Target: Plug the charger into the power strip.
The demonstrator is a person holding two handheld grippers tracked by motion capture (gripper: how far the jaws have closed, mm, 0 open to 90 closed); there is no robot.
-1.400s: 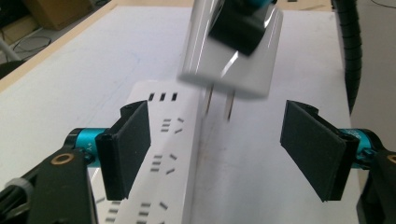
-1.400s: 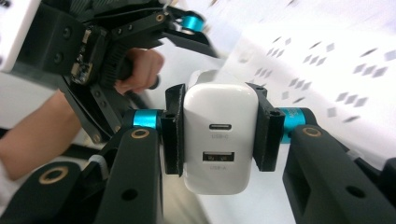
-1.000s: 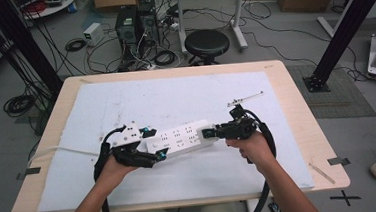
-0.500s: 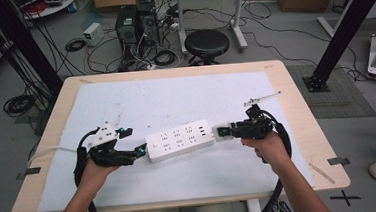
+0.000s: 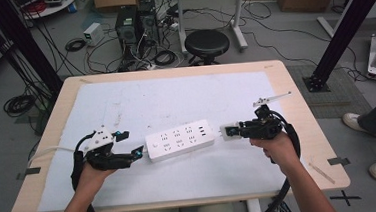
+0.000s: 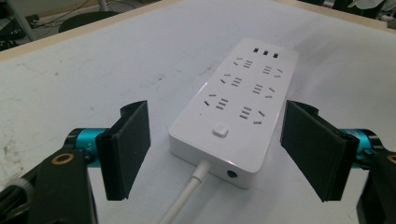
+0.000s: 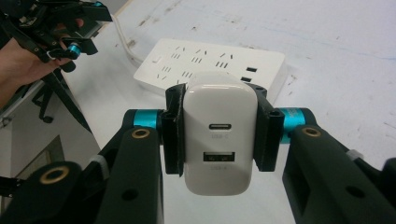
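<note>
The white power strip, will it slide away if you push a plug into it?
Probably a little: the long white plastic power strip lies flat and unheld, between open left tongs. It looks rigid, unlikely to tip. Its white cord would flop.

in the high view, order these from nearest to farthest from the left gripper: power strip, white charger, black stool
1. power strip: just right of the left gripper, whose open jaws point at its end.
2. white charger: past the strip's far end, clamped in the right gripper.
3. black stool: on the floor beyond the table's far edge.
</note>
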